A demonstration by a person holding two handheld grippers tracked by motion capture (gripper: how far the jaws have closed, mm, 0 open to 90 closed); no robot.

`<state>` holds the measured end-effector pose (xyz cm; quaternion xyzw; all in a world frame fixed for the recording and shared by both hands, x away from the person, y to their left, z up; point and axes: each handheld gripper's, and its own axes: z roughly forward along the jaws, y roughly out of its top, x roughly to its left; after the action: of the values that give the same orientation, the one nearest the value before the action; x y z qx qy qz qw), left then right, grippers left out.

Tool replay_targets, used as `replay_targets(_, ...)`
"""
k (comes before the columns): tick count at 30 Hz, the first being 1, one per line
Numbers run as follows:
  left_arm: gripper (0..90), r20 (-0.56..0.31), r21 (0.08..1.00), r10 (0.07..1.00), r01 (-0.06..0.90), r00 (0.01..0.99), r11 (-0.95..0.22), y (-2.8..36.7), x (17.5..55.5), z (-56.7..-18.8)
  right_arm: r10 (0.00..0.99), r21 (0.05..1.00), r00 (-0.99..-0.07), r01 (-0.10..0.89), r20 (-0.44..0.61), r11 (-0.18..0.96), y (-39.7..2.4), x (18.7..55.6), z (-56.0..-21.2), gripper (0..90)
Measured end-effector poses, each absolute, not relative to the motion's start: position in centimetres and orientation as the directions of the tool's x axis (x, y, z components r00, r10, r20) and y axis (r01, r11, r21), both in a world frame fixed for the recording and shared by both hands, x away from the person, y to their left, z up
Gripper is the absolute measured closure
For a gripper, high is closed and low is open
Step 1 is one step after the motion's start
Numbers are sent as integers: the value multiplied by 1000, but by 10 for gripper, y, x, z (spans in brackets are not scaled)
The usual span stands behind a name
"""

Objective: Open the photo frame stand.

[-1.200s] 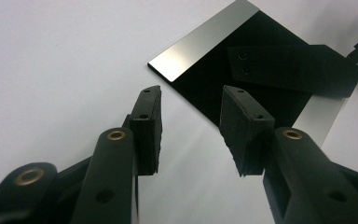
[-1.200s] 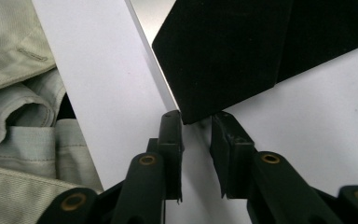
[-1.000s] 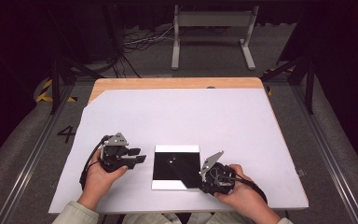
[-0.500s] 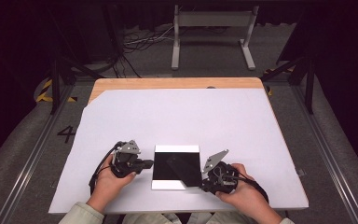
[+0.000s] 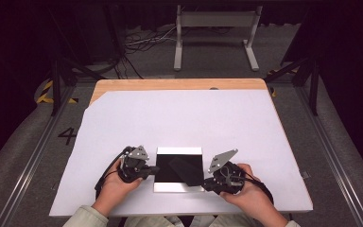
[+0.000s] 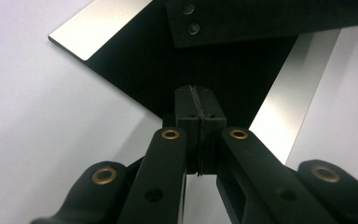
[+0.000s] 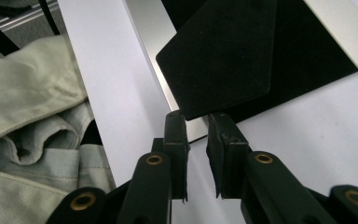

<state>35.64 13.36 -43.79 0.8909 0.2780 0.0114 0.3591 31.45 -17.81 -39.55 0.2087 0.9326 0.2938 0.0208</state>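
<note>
1. The black sheet (image 7: 223,56) is lying flat on the dark plate (image 5: 177,188), near the table's (image 5: 283,142) front edge, between the two hands.
2. The right gripper (image 7: 197,123) is sitting at the plate's front right corner. Its jaws are standing slightly apart and have just been closing.
3. In the right gripper view, the sheet's pointed corner is poking at the mouth of those jaws, just past the tips. The pads are not pressing on it, and a clear gap is showing.
4. Key relation: the sheet is running straight ahead and away from the right jaws, with its corner aimed back at them, so the right hand is by far the nearer one. I judge a short push forward should put the corner between the pads.
5. The left gripper (image 6: 198,100) is clamped fully shut, pads meeting, with nothing visible between them.
6. Its tips are resting at the plate's left edge, over the dark surface (image 6: 144,60). I cannot tell whether they are touching it or pinning the plate down.
7. In the high view, the sheet (image 5: 184,168) is sitting to the right of the left gripper (image 5: 153,169) and just left of the right gripper (image 5: 207,182).
8. Risk, as I judge it: the sheet being thin, the jaws may be closing on air or dragging the plate along.
</note>
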Motion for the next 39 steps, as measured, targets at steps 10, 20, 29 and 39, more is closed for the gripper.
replay_targets(10,900,-168,638,500,480,850,-602,131,356,-439,397,625,-916,338,49,704,-176,314,-381,851)
replay_targets(20,900,-169,636,498,480,850,-604,132,356,-439,411,658,-911,326,27,679,-172,316,-372,877)
replay_targets(29,900,-173,637,497,481,851,-603,132,356,-440,417,665,-909,319,13,675,-169,317,-369,878)
replay_targets(39,900,-180,664,509,486,842,-569,138,356,-434,414,654,-910,324,18,684,-171,314,-371,869)
